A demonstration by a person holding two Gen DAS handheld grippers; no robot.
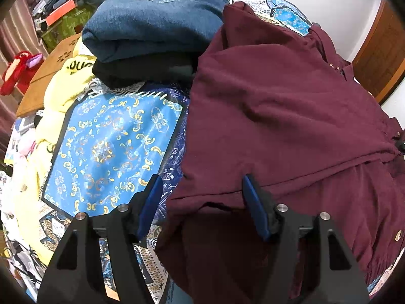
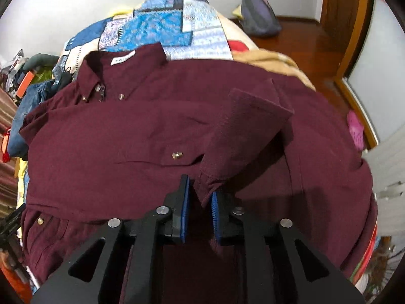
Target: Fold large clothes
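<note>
a maroon button-up shirt (image 2: 141, 131) lies spread on the patchwork bedspread (image 1: 111, 147). the right gripper (image 2: 200, 197) has its jaws slightly apart, the shirt's sleeve cuff (image 2: 210, 185) between the pads. the left gripper (image 1: 202, 192) stands wide open at the shirt's edge, holding nothing. folded jeans (image 1: 152, 25) sit beyond the shirt.

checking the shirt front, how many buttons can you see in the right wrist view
5: two at the collar, one just left of them, one on the chest pocket, one low left on the placket. Folds may hide more.
</note>
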